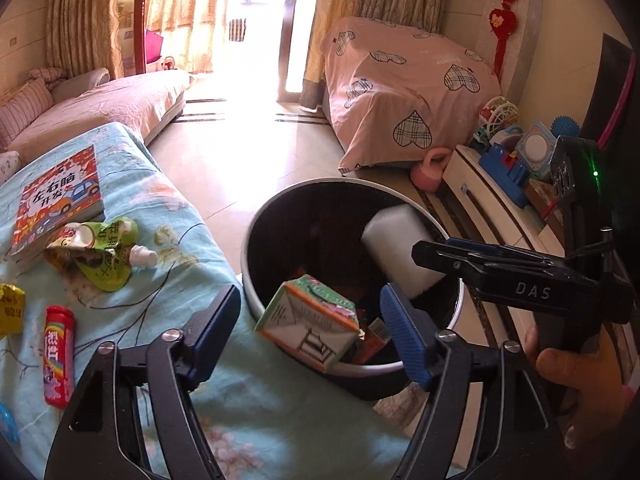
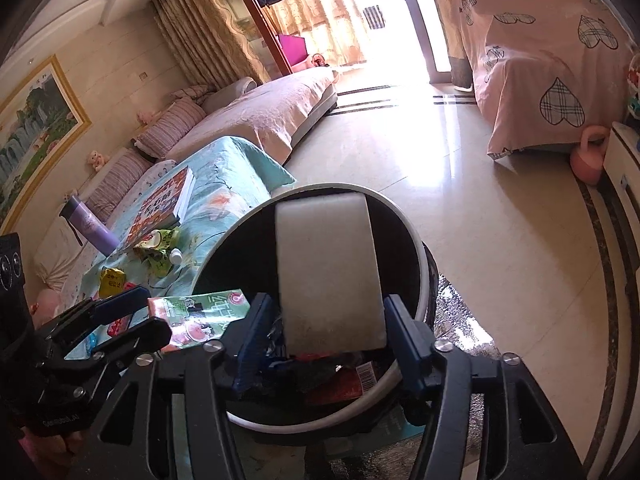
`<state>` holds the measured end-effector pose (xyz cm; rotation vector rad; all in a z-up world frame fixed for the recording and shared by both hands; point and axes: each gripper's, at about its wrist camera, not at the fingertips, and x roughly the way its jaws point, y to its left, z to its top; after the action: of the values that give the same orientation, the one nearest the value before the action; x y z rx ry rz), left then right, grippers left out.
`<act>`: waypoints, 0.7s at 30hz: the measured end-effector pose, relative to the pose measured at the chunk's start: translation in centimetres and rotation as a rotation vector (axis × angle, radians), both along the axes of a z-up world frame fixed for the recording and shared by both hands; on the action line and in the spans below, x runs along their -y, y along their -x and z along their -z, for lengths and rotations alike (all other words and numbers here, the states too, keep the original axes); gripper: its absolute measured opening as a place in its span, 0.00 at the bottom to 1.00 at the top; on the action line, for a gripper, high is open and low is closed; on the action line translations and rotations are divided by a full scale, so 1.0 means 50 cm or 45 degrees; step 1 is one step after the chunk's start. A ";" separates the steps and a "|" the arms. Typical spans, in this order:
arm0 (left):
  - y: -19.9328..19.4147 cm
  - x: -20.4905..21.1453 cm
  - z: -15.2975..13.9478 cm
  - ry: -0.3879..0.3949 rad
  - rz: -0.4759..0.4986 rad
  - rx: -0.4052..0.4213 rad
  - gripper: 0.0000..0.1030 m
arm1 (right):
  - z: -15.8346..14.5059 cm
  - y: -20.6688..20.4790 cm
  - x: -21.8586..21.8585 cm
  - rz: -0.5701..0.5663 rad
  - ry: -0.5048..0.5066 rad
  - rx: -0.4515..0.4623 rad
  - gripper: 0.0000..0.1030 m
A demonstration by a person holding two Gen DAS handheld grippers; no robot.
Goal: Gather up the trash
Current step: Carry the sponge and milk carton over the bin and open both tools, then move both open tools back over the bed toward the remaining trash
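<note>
A round black trash bin with a white rim point(image 1: 276, 204) point(image 2: 422, 276) stands on the floor beside the table. My left gripper point(image 1: 312, 328) is open over the bin's near edge; a green and white milk carton point(image 1: 310, 322) point(image 2: 200, 316) sits between its fingers, tipped over the rim, not clamped. My right gripper point(image 2: 320, 332) point(image 1: 452, 258) is shut on a white foam block point(image 2: 328, 272) point(image 1: 396, 250) above the bin. On the table lie a green spouted pouch point(image 1: 100, 252) point(image 2: 158, 250), a red candy tube point(image 1: 59, 354) and a yellow wrapper point(image 1: 10, 312) point(image 2: 112, 280).
The table has a light blue floral cloth point(image 1: 168, 264). A children's book point(image 1: 56, 196) and a purple flask point(image 2: 90, 226) are on it. Wrappers lie inside the bin. A white cabinet with toys point(image 1: 504, 168) stands right; a pink kettlebell point(image 1: 430, 170) is on the floor.
</note>
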<state>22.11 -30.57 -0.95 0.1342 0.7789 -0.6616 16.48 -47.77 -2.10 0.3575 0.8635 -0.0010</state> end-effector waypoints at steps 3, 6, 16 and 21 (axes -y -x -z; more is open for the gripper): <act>0.008 -0.025 -0.001 0.009 -0.019 -0.009 0.74 | -0.002 0.006 -0.002 0.007 -0.012 0.020 0.72; 0.014 -0.056 0.001 0.025 -0.047 -0.028 0.75 | -0.005 0.014 -0.009 0.010 -0.026 0.034 0.72; 0.046 -0.208 0.029 0.070 -0.216 -0.105 0.75 | -0.016 0.050 -0.069 -0.023 -0.077 0.071 0.73; 0.068 -0.282 0.036 0.077 -0.293 -0.106 0.75 | -0.021 0.069 -0.120 -0.065 -0.096 0.083 0.74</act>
<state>18.69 -16.49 -2.74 -0.0383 0.8390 -0.4736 13.02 -41.76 -1.07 0.4039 0.8090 0.0900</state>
